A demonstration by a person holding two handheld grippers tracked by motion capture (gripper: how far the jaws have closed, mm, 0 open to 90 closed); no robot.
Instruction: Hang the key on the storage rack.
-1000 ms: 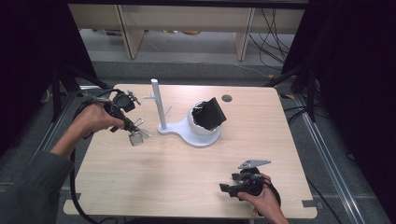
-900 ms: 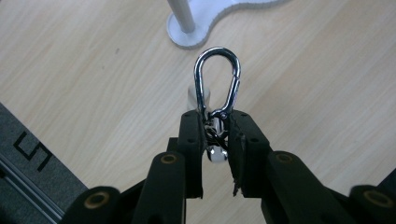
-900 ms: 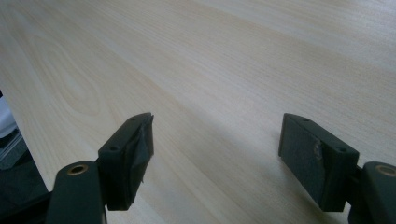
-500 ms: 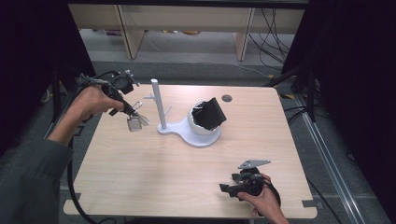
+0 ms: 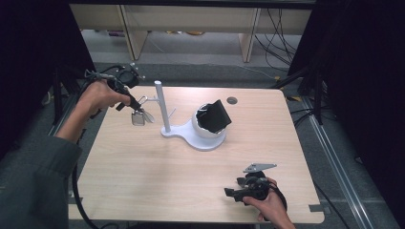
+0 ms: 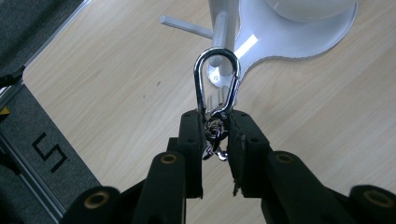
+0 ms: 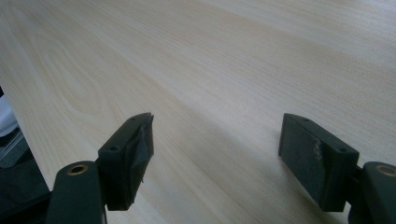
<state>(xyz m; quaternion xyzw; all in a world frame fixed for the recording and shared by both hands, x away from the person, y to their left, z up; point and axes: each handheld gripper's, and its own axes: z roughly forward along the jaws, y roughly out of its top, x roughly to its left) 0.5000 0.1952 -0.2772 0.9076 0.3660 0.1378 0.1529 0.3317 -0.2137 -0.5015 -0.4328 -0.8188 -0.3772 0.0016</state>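
The left hand-held gripper [image 6: 217, 128] pinches a carabiner [image 6: 216, 84] by its swivel end, held in the air just beside the white stand [image 5: 162, 107]. The step looks like hanging: next, its loop must slide over a side peg [image 6: 187, 26]. The right hand-held gripper [image 7: 217, 154] rests spread on the bench [image 5: 191, 176].

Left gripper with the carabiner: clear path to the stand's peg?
Probably yes. The left gripper holds the carabiner just short of the peg, with nothing between them; the right gripper sits far off.
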